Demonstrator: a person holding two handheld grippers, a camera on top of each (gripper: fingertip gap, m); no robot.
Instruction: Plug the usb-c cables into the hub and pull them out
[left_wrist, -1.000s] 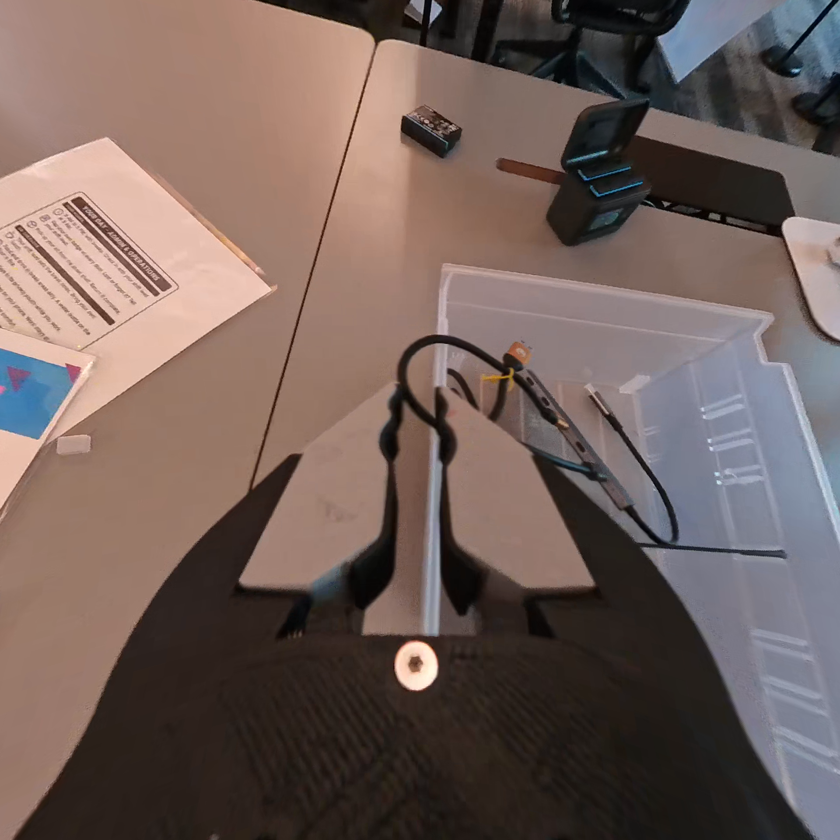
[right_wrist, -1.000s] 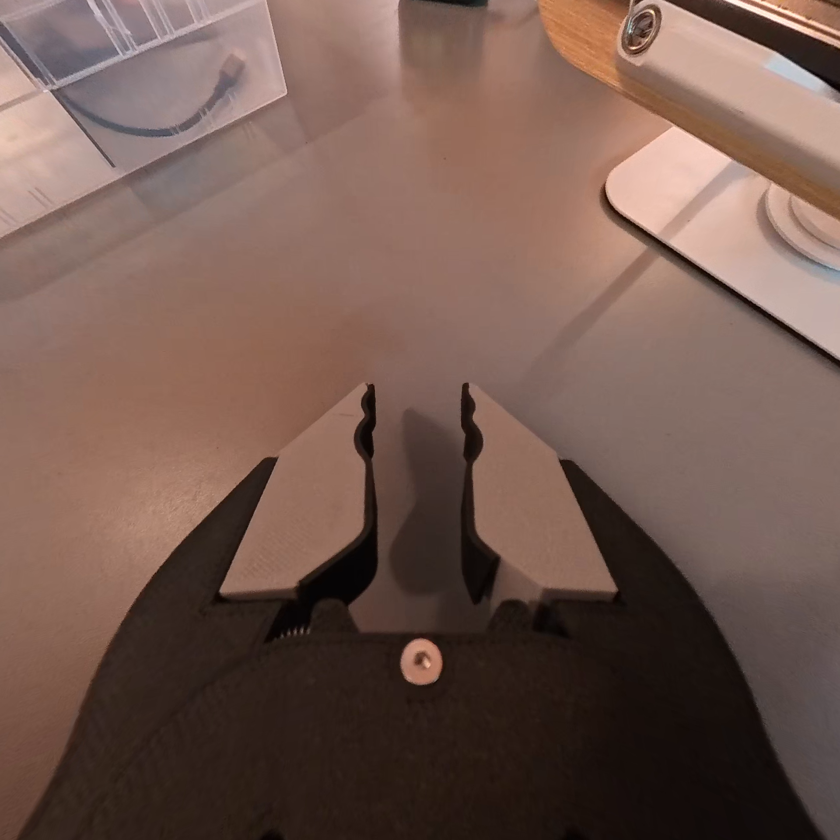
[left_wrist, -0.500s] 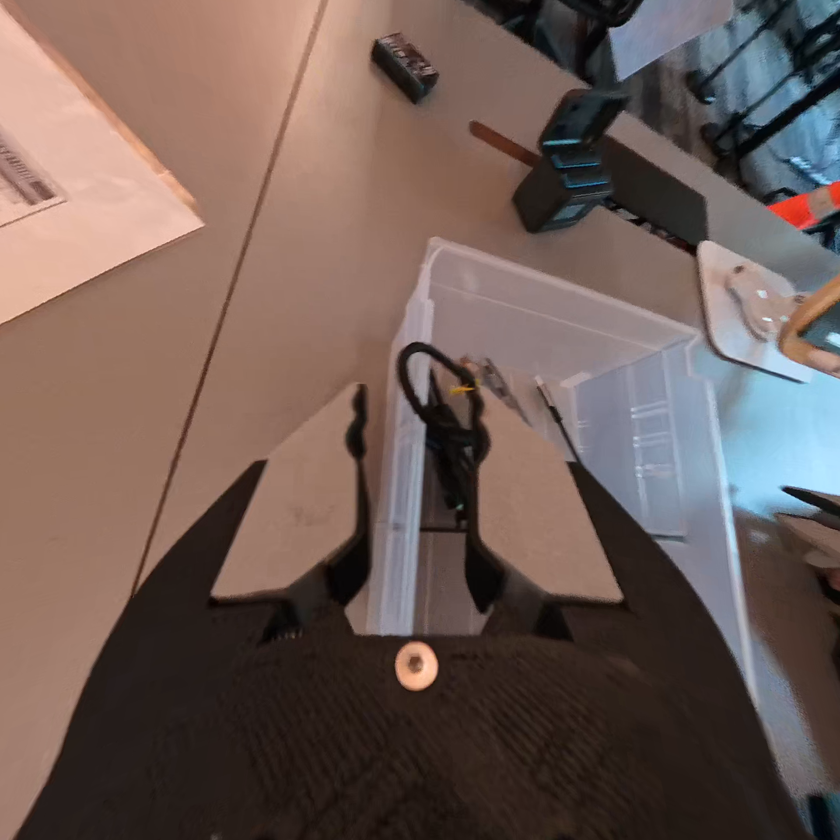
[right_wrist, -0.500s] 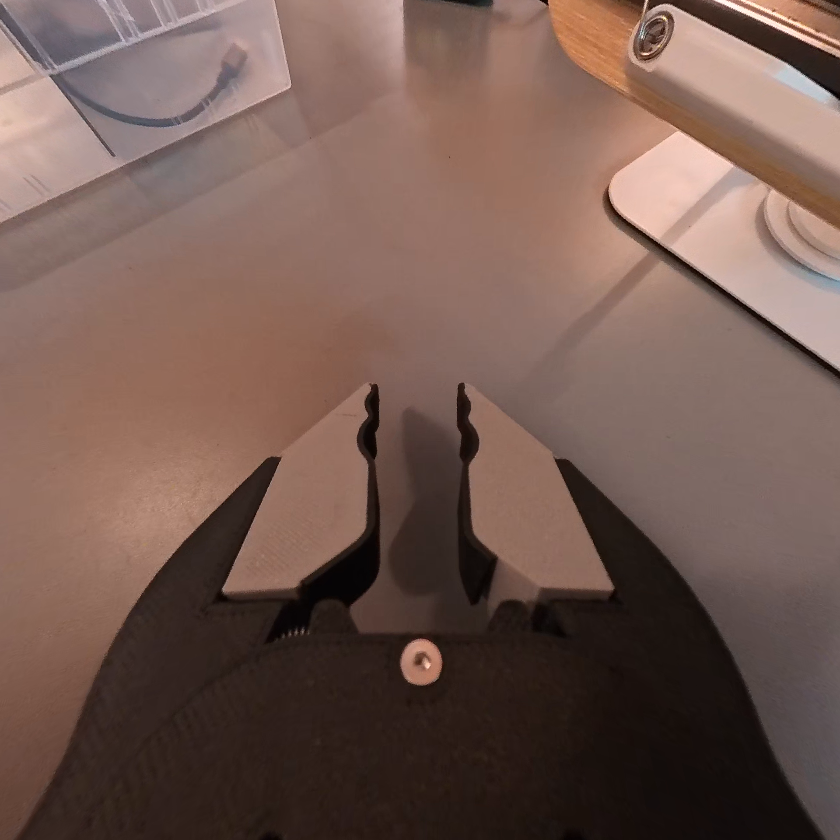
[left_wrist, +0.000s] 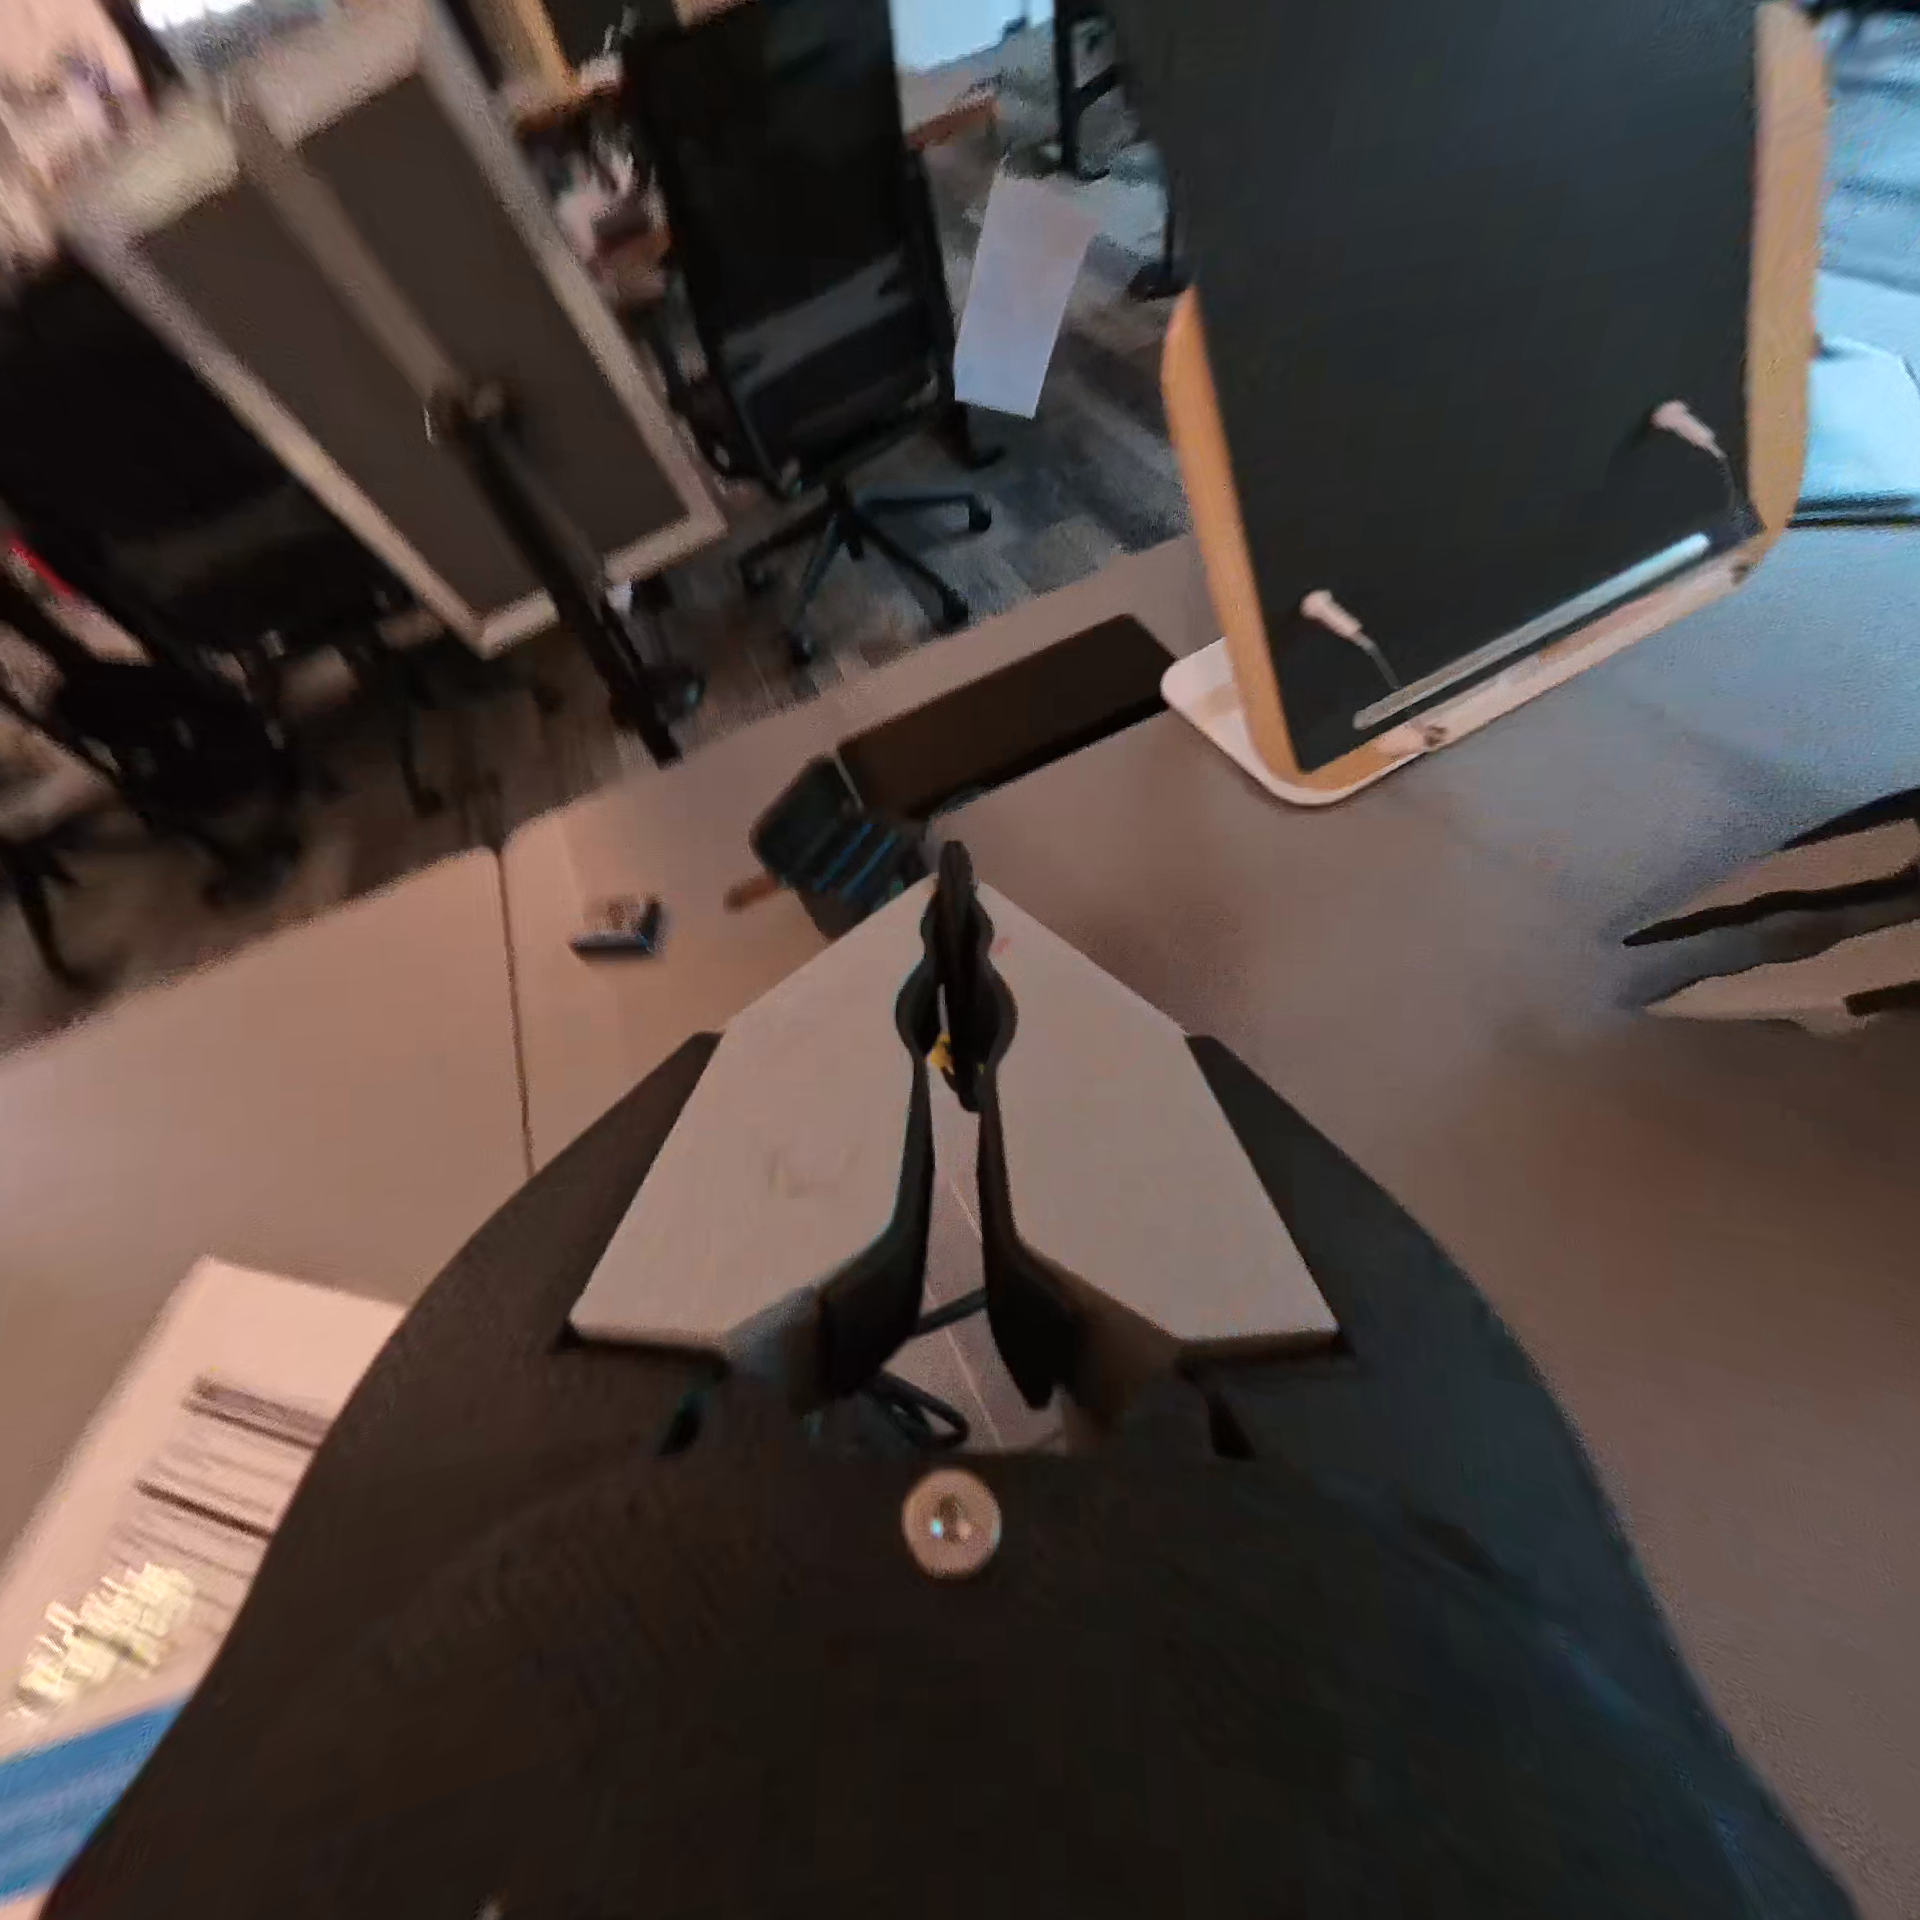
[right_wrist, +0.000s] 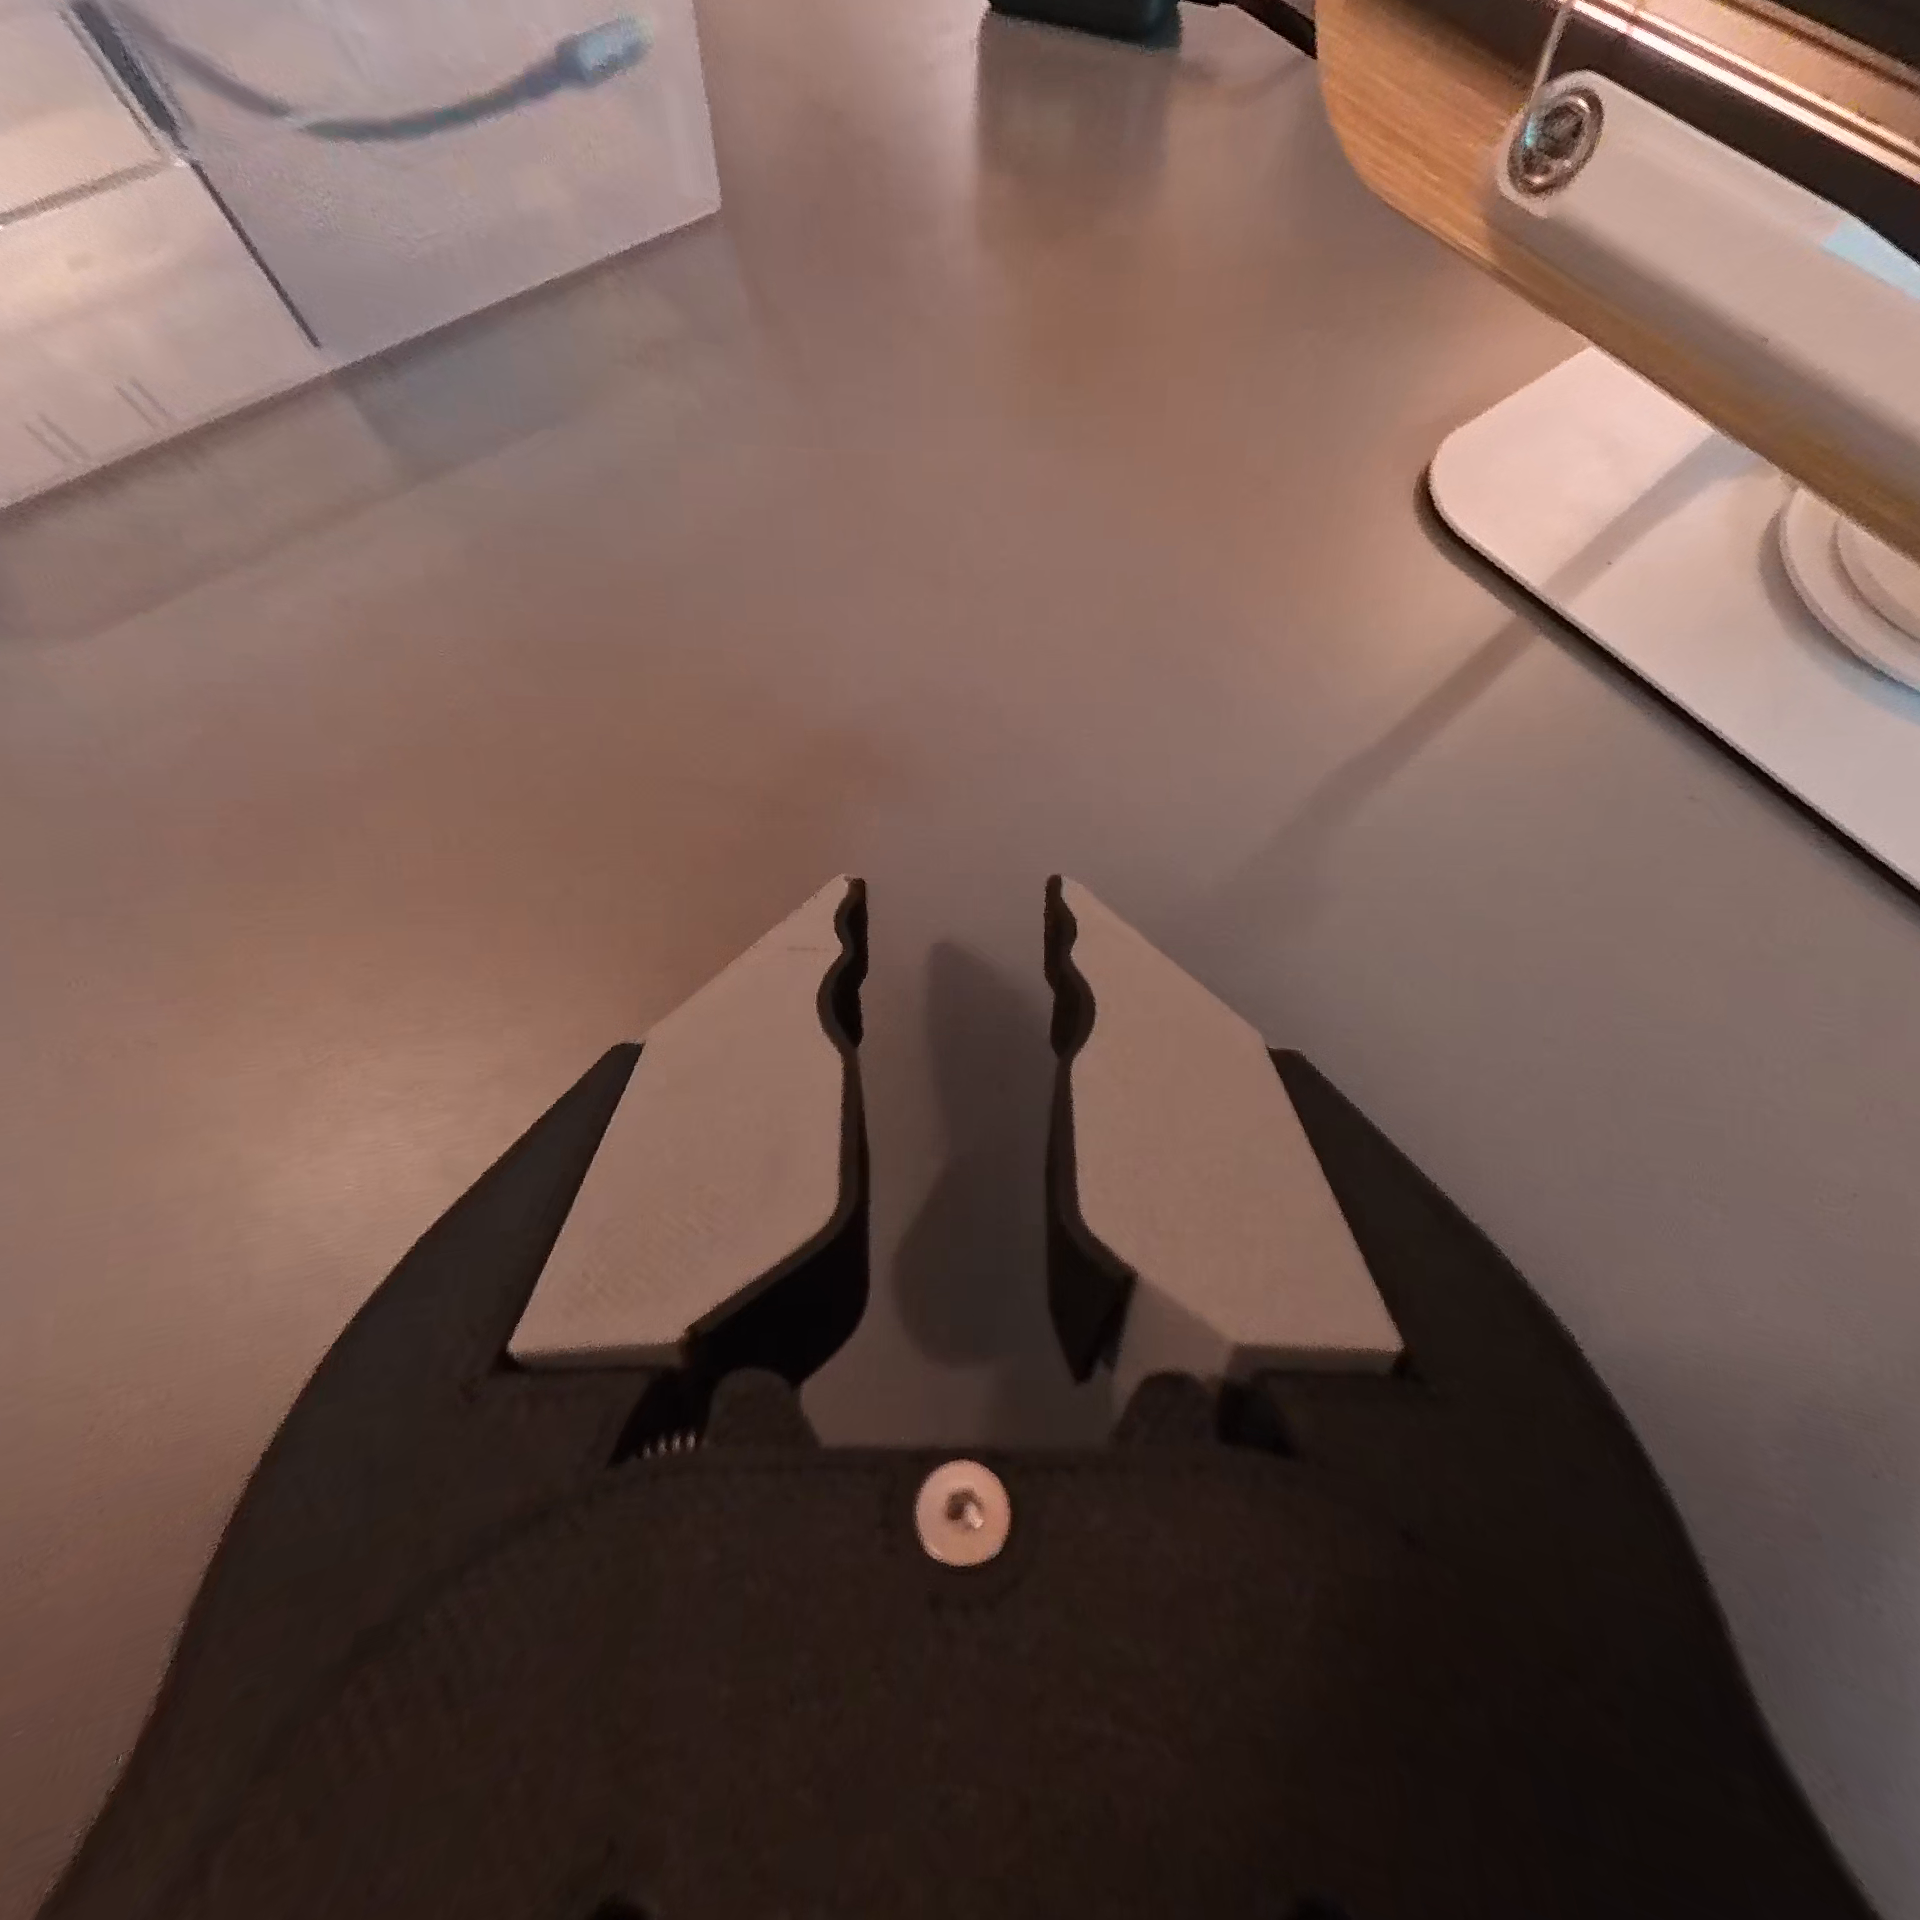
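My left gripper (left_wrist: 956, 920) is shut on a black cable bundle (left_wrist: 954, 971) with a small yellow tie (left_wrist: 940, 1055). It holds the bundle up above the table, and a loop of cable (left_wrist: 914, 1397) hangs below the fingers. The hub is hidden in this view. My right gripper (right_wrist: 951, 904) is open and empty, low over the bare grey table (right_wrist: 727, 675). In the right wrist view a clear plastic box (right_wrist: 436, 208) at the top left holds another black cable with a USB-C plug (right_wrist: 597, 47).
A wood-framed screen (left_wrist: 1455, 364) on a white stand (right_wrist: 1662, 603) stands at the right. A black charger case (left_wrist: 831, 862), a small black battery (left_wrist: 618, 925) and a dark table grommet (left_wrist: 997, 707) lie ahead. Printed paper (left_wrist: 156, 1475) lies at the lower left. Office chairs stand beyond the table.
My left gripper opened over the box, closed on the cable bundle and lifted it out, tilting up to face the room. The right gripper stayed open and hardly moved.
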